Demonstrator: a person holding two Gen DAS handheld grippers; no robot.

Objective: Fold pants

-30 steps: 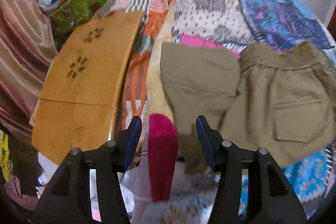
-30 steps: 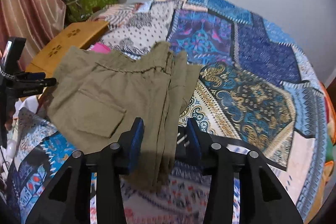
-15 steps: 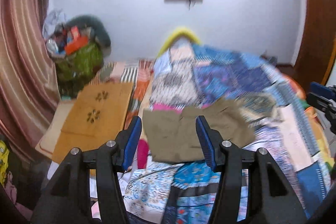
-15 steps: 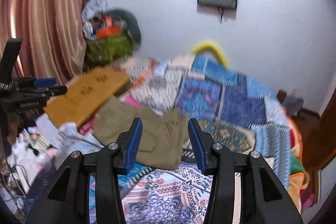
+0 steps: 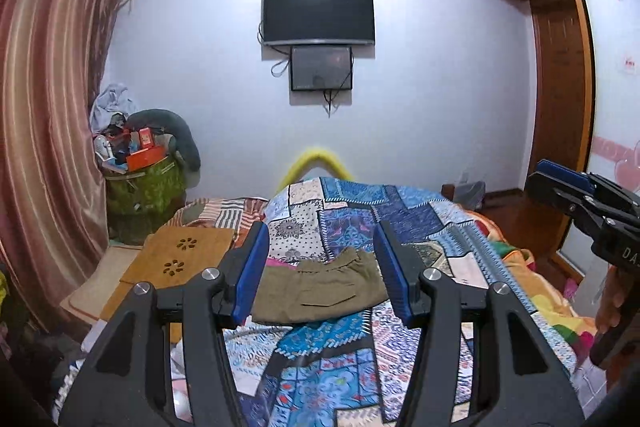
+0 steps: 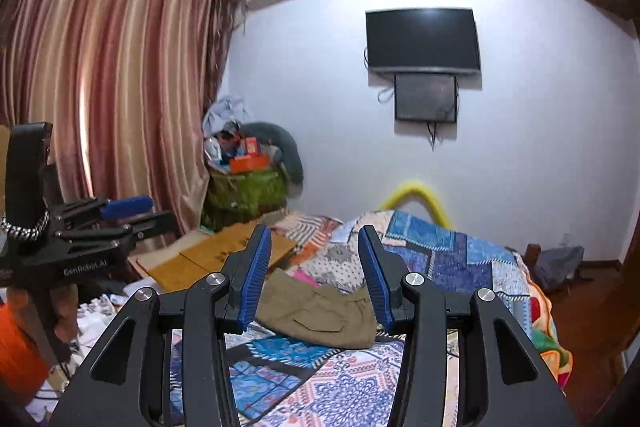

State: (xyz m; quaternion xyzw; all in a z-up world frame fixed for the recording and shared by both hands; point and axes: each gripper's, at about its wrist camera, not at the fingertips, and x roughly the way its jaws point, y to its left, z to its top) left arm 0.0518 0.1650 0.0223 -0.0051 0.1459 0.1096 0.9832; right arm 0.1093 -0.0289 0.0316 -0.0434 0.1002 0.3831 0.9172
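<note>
The olive-green pants [image 5: 320, 289] lie folded in a compact bundle on the patchwork bedspread [image 5: 360, 211], a back pocket facing up. They also show in the right wrist view [image 6: 320, 311]. My left gripper [image 5: 322, 267] is open and empty, raised well back from the pants. My right gripper [image 6: 316, 275] is open and empty, also raised and back from them. The right gripper shows at the right edge of the left wrist view [image 5: 576, 195], and the left gripper at the left of the right wrist view [image 6: 104, 219].
A wooden lap table [image 5: 176, 259] lies left of the pants. A green bag piled with clutter [image 5: 140, 183] stands in the corner by the curtain [image 5: 44, 131]. A TV [image 5: 318, 15] hangs on the far wall. A wardrobe [image 5: 560, 107] stands at the right.
Both grippers have pulled up and back from the pants, from close over the fabric to a raised view of the whole room. The pants stay folded on the bed.
</note>
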